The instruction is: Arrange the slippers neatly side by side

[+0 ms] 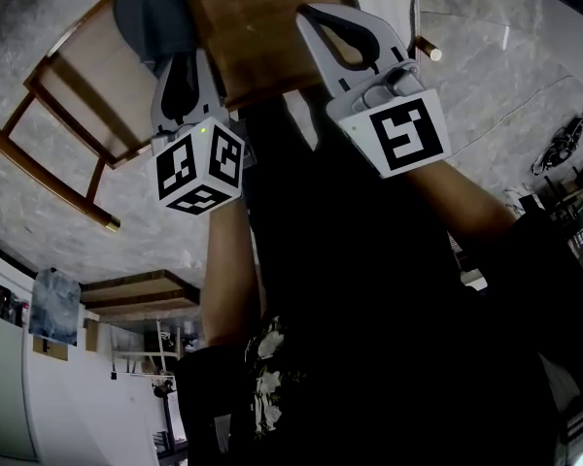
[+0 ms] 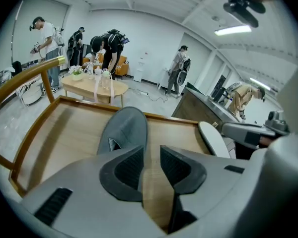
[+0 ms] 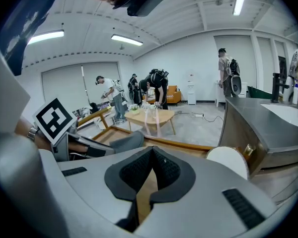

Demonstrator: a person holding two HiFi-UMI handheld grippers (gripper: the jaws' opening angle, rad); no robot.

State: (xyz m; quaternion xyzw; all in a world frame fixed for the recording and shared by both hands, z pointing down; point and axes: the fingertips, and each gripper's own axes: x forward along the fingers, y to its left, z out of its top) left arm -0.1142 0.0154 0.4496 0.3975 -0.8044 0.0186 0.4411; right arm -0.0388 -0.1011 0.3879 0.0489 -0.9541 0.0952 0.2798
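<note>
The grey slipper (image 2: pixel 123 129) lies flat on the wooden board (image 2: pixel 54 133), close to the far rim; its open end seems to face the left gripper (image 2: pixel 150 150). A white rounded thing (image 2: pixel 212 138), which I think is the other slipper, sits at the right side of the board, well apart from the grey one. That means the pair is not side by side yet.

The left gripper's jaws are partly apart, with only bare wood between them; the grey slipper is just past its left jaw and not held. The right gripper (image 3: pixel 151 155) has its jaws pressed together and holds nothing; it points between the two slippers.

To do this step well, I would move the left gripper a little toward the grey slipper, so that one jaw goes inside the open end and the other stays outside; then close on the soft edge. Slide the slipper low over the wood toward the white one, and don't lift it high. Keep both toes pointing the same way; stop when the sides are just beside each other; let go gently so it does not flip.
</note>
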